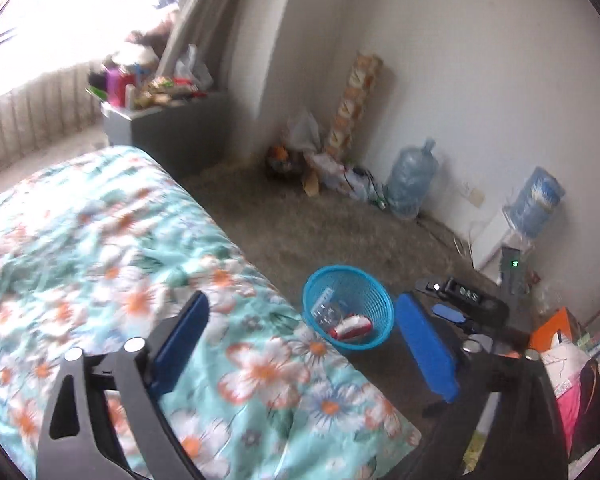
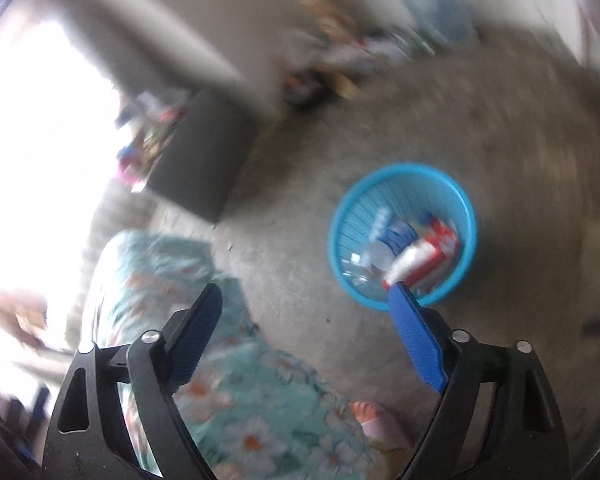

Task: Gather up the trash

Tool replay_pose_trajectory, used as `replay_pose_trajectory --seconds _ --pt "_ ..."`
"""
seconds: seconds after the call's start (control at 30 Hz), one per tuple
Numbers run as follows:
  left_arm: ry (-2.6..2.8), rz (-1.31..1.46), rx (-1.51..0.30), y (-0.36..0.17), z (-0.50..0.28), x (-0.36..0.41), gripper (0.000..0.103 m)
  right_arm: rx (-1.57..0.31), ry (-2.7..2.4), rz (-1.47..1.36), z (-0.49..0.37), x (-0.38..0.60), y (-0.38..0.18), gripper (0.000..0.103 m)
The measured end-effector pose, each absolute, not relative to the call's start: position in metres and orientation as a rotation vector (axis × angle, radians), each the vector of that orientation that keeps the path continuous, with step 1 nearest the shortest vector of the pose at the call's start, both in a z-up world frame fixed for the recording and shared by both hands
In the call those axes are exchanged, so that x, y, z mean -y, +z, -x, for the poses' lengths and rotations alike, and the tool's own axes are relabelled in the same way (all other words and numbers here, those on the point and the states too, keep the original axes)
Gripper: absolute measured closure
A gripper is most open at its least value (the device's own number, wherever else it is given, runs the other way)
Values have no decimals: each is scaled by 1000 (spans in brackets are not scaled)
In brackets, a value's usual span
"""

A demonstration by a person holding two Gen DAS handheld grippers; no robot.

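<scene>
No text reads with confidence in either view. Left wrist view: a black device [image 1: 466, 296] on the floor beside the blue basket [image 1: 348, 308] carries pale characters, too blurred to make out. Packaging inside the basket shows red and white print, illegible. Right wrist view: motion-blurred throughout, nothing readable.

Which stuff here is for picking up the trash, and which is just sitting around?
For the job:
- blue basket
- red and white box inside it
- clear plastic wrapper inside it
- left hand-held gripper and right hand-held gripper, both open and empty

Just lying about:
- flowery bedspread
- big water jug
- grey cabinet
</scene>
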State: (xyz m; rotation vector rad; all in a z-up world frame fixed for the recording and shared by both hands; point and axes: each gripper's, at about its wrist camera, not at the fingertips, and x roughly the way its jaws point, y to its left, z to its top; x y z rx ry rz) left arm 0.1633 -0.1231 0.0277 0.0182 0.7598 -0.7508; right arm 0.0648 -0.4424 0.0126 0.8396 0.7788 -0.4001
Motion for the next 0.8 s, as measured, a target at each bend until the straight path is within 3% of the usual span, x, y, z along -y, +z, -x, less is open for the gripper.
replay_pose_trajectory --seconds 0.2,0.5,0.8 --pt "-660 -2 -715 48 -128 81 6 -756 -176 -529 -75 352 79 8" --pt "-415 72 -662 55 -77 16 6 -744 5 -226 -68 252 124 8" --pt "-214 -45 -637 46 -43 -6 6 -688 23 -1 -41 193 142 8"
